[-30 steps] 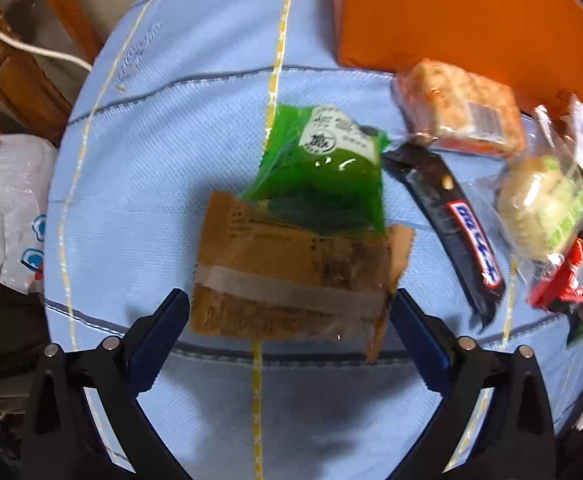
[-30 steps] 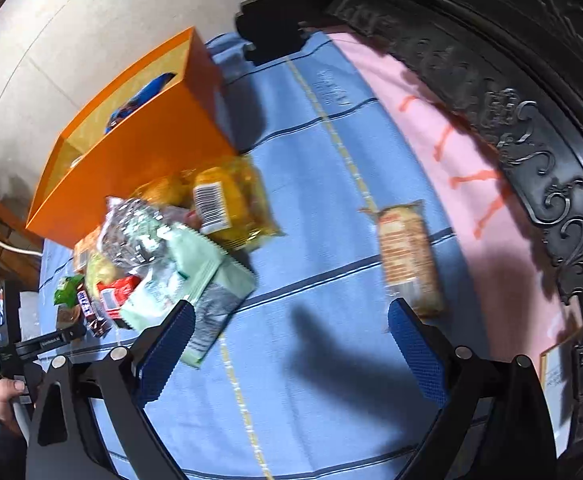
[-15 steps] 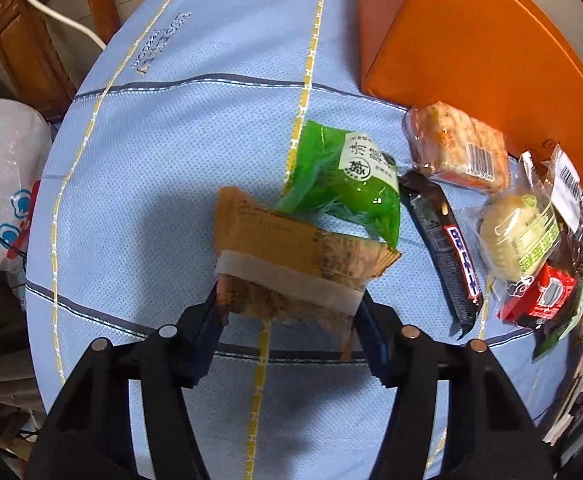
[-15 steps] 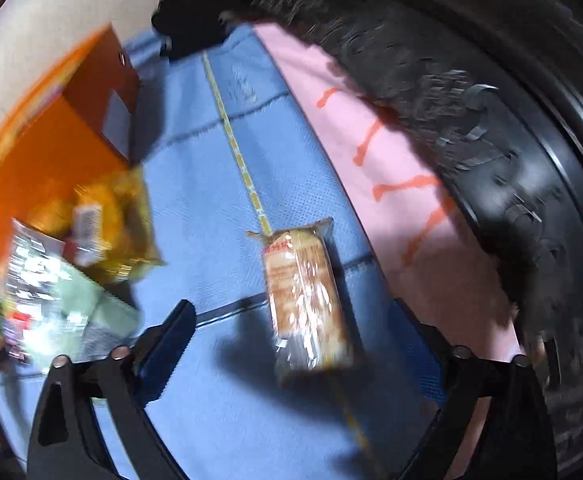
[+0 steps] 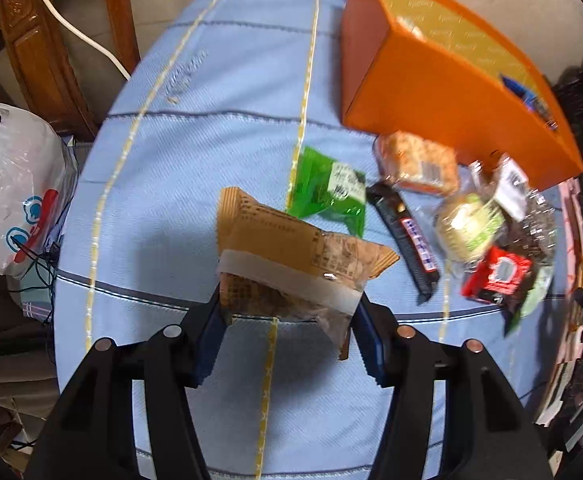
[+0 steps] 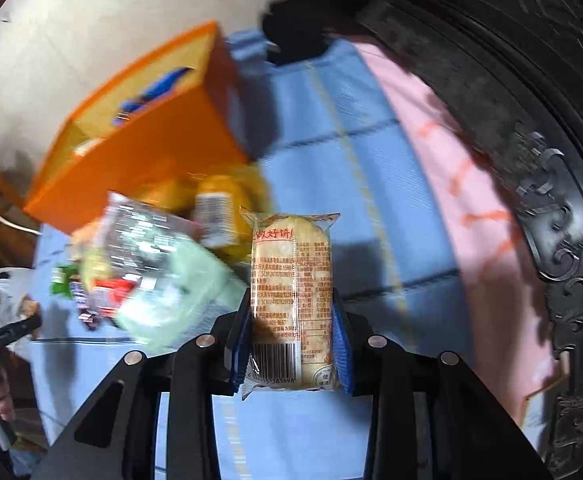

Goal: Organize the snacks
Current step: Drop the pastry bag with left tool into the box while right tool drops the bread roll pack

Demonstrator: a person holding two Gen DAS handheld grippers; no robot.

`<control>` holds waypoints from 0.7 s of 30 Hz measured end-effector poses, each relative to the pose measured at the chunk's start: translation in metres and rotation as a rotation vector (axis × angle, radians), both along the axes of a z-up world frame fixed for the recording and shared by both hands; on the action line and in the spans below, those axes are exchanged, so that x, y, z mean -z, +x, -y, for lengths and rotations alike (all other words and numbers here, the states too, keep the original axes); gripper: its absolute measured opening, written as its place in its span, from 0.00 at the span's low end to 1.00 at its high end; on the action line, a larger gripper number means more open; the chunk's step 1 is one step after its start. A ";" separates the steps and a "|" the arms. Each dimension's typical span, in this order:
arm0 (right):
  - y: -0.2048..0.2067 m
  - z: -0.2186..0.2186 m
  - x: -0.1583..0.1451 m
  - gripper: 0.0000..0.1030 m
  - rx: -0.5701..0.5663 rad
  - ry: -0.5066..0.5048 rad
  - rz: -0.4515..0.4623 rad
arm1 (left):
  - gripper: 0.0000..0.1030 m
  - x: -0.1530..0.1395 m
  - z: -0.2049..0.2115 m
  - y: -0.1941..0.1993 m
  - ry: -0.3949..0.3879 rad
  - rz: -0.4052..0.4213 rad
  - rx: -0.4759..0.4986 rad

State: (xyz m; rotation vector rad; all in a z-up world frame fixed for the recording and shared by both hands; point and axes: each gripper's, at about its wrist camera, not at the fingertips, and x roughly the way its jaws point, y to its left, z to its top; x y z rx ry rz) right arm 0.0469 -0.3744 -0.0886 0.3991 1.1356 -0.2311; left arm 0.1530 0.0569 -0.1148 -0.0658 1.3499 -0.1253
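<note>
On the left, the left claw (image 5: 289,334) is closing on a brown snack packet (image 5: 291,256), its pads pressed to the packet's near end above the blue-clothed desk (image 5: 195,184). Loose snacks lie to the right, beside the orange box (image 5: 443,92) at the far side. The right claw (image 6: 291,340) is closing on a cracker packet (image 6: 291,300), clamped at its sides. Either slick wrapper could slide free, since each grip catches only one end. The pile of snacks in the right wrist view is blurred, and the box's contents are mostly hidden.
</note>
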 end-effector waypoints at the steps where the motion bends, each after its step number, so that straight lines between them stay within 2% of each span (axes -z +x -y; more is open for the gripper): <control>1: 0.004 -0.004 -0.004 0.34 -0.011 0.017 0.016 | 0.54 -0.009 0.000 -0.002 -0.010 0.017 0.001; 5: 0.027 -0.032 -0.027 0.34 -0.084 0.048 0.086 | 0.54 -0.045 0.009 0.007 -0.035 0.086 0.035; 9: 0.053 -0.056 -0.067 0.34 -0.159 0.053 0.178 | 0.55 -0.086 0.034 0.047 -0.079 0.175 0.083; 11: 0.074 -0.061 -0.081 0.34 -0.175 0.065 0.228 | 0.55 -0.098 0.054 0.068 -0.090 0.202 0.110; 16: 0.128 -0.073 -0.102 0.34 -0.191 0.059 0.310 | 0.55 -0.111 0.113 0.129 -0.097 0.235 0.157; 21: 0.176 -0.079 -0.092 0.34 -0.160 0.066 0.303 | 0.55 -0.098 0.145 0.167 -0.068 0.218 0.155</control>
